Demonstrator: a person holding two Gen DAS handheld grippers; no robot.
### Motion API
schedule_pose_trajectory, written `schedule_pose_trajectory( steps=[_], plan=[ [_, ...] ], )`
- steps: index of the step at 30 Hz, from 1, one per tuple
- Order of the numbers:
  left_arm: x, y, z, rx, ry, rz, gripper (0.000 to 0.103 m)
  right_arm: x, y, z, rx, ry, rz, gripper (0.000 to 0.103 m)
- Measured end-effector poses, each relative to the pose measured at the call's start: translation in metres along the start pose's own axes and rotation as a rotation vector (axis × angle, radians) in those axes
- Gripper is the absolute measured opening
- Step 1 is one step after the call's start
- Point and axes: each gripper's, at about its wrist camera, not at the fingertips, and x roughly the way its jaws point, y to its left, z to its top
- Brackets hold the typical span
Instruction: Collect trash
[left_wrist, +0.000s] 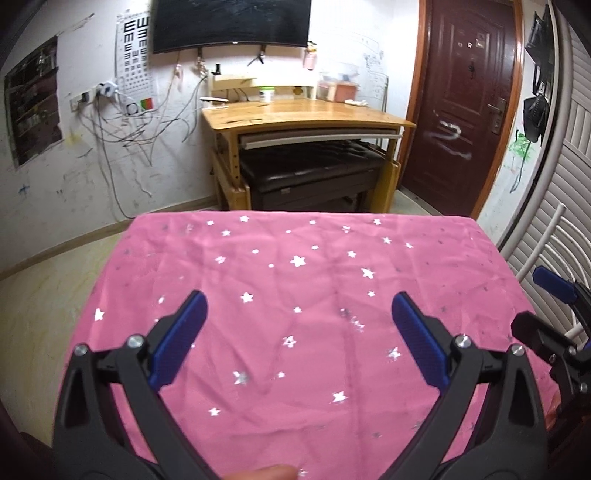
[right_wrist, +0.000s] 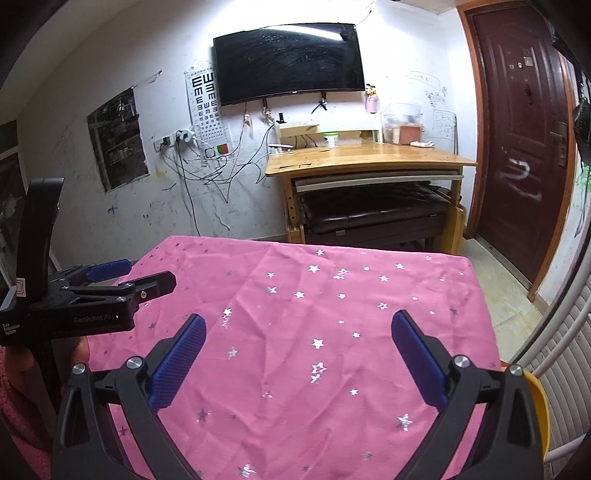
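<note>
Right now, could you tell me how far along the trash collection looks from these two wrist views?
Done: I cannot tell; the pink star-patterned cloth shows no trash on it in either view. In hand: nothing, since the left gripper and right gripper both hover open and empty above the cloth. Left: unclear; a yellow container peeks in at the table's right edge, its contents hidden.

Bright, glary, perhaps overexposed; fisheye-warped edges.
</note>
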Motion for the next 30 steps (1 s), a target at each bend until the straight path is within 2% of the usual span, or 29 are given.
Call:
schedule_pose_trajectory(
  steps=[13, 30],
  plan=[
    [-0.014, 0.024, -0.010, -0.027, -0.008, 0.019, 0.096, 0.004, 0.023, 0.000, -0.032, 0.008, 0.026, 0.095],
    [-0.035, 0.022, -0.021, -0.023, -0.030, 0.027, 0.096, -0.018, 0.029, -0.011, -0.041, -0.023, 0.025, 0.095]
  ],
)
